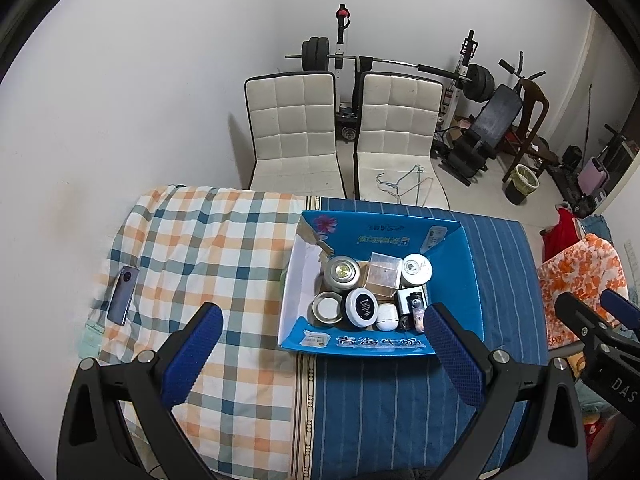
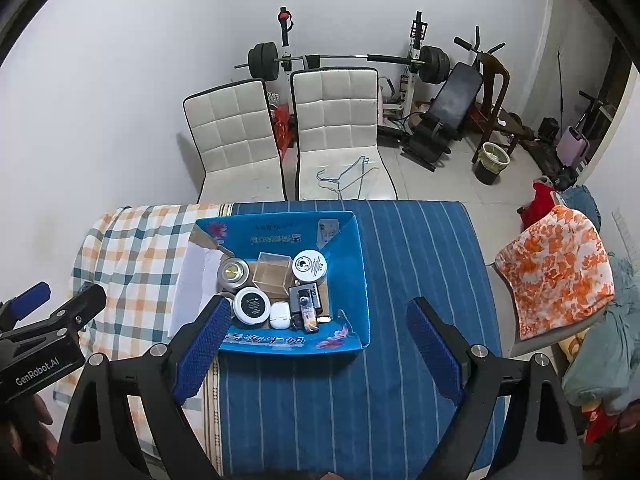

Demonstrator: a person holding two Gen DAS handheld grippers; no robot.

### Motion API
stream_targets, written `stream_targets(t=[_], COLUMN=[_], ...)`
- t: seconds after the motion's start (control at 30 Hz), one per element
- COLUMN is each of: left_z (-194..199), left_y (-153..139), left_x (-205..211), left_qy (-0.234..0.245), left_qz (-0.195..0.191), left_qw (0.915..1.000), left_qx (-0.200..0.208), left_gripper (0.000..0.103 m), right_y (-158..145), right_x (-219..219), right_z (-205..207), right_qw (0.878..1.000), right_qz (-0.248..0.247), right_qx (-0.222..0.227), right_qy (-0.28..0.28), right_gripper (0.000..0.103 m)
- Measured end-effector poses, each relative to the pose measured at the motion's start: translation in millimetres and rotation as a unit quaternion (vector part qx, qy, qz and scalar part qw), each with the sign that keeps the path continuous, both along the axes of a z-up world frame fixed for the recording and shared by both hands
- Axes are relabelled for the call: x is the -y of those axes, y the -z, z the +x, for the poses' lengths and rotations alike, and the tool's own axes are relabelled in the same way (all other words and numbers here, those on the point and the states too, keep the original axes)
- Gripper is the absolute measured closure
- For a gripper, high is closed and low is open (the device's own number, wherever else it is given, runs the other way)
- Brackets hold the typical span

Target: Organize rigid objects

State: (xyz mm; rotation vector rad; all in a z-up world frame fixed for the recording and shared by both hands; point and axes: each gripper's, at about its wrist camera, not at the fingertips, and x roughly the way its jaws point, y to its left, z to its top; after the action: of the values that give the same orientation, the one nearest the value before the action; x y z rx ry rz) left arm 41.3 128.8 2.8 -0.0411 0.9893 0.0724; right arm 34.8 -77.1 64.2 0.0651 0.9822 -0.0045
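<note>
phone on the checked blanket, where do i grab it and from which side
Grip the phone across its two long edges, near the middle, coming straight down with the open left gripper. It lies flat and thin on the checked blanket, apart from the box.

Left gripper (image 1: 322, 354) held with jaws spread wide, blue pads (image 1: 192, 354) facing one another, nothing between them. Right gripper (image 2: 318, 354) likewise spread wide and empty, blue pads (image 2: 434, 354) well apart. Both held side by side at a similar height, angled forward and downward, each visible at the edge of the other's view.
</note>
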Motion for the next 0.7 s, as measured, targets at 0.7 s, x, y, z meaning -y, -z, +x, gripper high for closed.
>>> stream_targets(t=[0.7], left_z=[2.5], left_y=[2.2], left_x=[-4.3], left_qy=[-0.006], left_qz=[0.014], left_qw=[0.9999], left_qx=[0.000], left_gripper=[0.000], right_y=[-1.0], right_x=[2.8], right_z=[-1.4], right_qw=[1.000], right_qz=[-0.010], right_qx=[0.002], right_qy=[0.002], right_gripper=[0.011])
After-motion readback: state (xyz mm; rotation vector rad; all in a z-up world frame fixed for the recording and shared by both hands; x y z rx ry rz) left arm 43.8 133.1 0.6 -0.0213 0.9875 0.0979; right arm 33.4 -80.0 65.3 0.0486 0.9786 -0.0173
